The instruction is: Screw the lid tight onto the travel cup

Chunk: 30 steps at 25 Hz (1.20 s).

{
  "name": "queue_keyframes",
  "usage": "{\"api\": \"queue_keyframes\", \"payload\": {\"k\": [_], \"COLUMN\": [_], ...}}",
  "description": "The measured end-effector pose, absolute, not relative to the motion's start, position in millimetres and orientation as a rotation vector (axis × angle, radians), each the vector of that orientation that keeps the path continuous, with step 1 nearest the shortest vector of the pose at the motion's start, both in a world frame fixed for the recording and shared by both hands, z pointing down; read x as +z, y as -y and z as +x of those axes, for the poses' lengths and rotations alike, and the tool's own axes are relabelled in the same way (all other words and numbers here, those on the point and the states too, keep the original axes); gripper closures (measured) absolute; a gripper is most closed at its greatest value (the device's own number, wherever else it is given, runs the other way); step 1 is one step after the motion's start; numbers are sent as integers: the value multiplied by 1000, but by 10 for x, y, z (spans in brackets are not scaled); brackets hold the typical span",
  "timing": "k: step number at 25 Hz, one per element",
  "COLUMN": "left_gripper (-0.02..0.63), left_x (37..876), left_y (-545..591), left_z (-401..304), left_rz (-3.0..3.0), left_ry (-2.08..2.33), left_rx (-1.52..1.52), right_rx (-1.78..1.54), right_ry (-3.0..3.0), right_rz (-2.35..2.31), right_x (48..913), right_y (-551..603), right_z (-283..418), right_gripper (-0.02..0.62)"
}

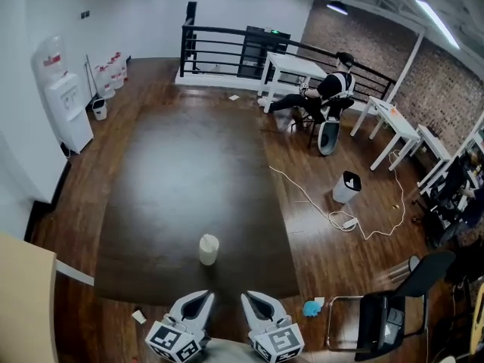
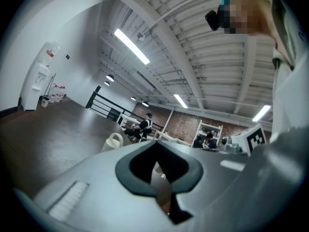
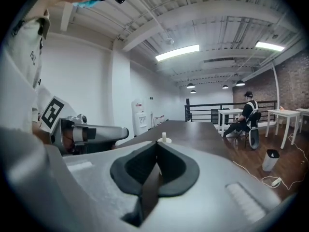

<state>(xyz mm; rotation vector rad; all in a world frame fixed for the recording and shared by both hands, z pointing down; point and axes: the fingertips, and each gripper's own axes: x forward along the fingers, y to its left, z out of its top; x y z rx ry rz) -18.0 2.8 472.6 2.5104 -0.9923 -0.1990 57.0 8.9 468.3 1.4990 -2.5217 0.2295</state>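
A cream travel cup (image 1: 209,249) with its lid on top stands upright on the dark table (image 1: 174,180), near the front edge. Both grippers hover at the table's near edge, short of the cup. The left gripper (image 1: 198,302) is shut with nothing between its jaws, and so is the right gripper (image 1: 257,303). In the left gripper view the cup (image 2: 113,141) shows beyond the closed left gripper (image 2: 155,146), to its left. In the right gripper view only the cup's lid top (image 3: 164,139) peeks over the closed right gripper (image 3: 157,146), with the left gripper (image 3: 91,132) beside it.
A black chair (image 1: 386,308) stands at the right of the table's near end, and a blue scrap (image 1: 311,308) lies on the floor. Further off are a white bin (image 1: 346,187), a loose cable (image 1: 333,214), a seated person (image 1: 325,97) and a water dispenser (image 1: 68,104).
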Motion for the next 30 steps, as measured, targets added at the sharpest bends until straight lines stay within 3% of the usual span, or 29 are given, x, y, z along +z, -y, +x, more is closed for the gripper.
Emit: {"api": "queue_keyframes", "payload": {"k": [17, 30], "left_gripper": [604, 604], "left_x": [4783, 4578], "left_y": [-1736, -2129], "left_z": [271, 332], "left_rz": [2405, 2498], "left_ry": [1270, 1350], "left_rx": [-136, -94], "right_rx": [197, 105], "right_ry": [2754, 2757], "right_rz": [1360, 1347], "right_x": [4552, 4525], "right_y": [-1559, -2087], "right_z": [1076, 1130], "right_gripper": [594, 595]}}
